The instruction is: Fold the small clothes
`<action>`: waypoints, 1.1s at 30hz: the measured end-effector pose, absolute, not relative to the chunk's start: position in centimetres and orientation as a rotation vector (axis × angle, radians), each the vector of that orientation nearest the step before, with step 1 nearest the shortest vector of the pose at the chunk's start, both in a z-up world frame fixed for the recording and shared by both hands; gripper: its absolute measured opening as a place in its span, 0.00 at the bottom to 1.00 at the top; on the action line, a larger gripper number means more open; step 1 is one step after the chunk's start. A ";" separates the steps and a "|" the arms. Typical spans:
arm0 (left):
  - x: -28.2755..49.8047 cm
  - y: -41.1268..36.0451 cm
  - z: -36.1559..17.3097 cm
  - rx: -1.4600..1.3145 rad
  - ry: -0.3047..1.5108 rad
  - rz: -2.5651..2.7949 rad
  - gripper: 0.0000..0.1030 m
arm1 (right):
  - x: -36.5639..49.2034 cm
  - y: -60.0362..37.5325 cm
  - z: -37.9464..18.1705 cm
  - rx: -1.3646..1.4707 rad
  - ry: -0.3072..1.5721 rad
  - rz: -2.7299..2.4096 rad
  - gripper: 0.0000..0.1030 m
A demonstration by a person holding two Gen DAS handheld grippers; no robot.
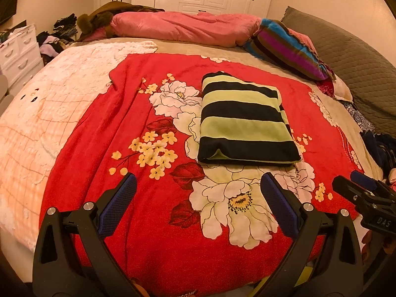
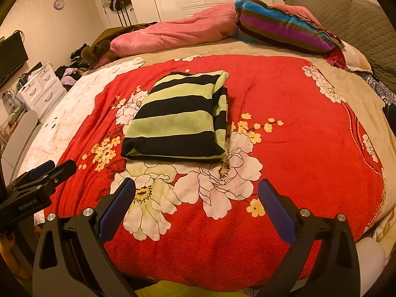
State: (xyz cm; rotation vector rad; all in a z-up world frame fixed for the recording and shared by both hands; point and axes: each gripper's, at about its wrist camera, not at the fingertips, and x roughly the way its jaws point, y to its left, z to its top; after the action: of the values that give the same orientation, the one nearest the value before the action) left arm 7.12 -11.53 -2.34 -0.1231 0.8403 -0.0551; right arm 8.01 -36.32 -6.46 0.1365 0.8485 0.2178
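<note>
Left tongs (image 1: 198, 190) spread wide and holding nothing, poised low over the red floral blanket (image 1: 153, 247) on the bed. Straight ahead and slightly right of centre in the left wrist view: the striped garment (image 1: 245, 121), folded into a neat rectangle, long axis running away from the tongs, near folded edge facing them, clear of both fingers. Right tongs (image 1: 356, 185) visible at the frame's right edge.

From the right wrist view: right tongs (image 2: 196, 189) likewise parted and empty. Striped garment (image 2: 178, 118) ahead and left of centre, not touched, leaning away leftward. Neither arm clearly nearer. Fold apparently complete, judging by the tidy stack. Pink duvet (image 2: 173, 32) bunched at the far side.
</note>
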 end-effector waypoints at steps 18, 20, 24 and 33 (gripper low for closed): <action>7.1 -11.1 -2.8 -0.123 0.858 -0.034 0.91 | 7.8 -36.4 -6.8 0.142 0.860 0.198 0.96; 7.1 -10.9 -2.9 -0.127 0.863 -0.032 0.91 | 7.8 -36.6 -6.9 0.147 0.863 0.189 0.96; 7.2 -10.7 -3.0 -0.110 0.878 -0.003 0.91 | 7.7 -37.0 -7.3 0.151 0.867 0.160 0.96; 6.9 -5.0 -3.6 -0.100 0.869 0.117 0.91 | 4.7 -49.0 -12.3 0.339 0.941 -0.221 0.96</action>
State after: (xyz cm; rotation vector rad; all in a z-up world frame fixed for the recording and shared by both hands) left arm 6.89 -5.04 -3.56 -0.1003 0.8691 0.1170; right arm 4.72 -48.96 -12.30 0.3386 0.9411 -0.2206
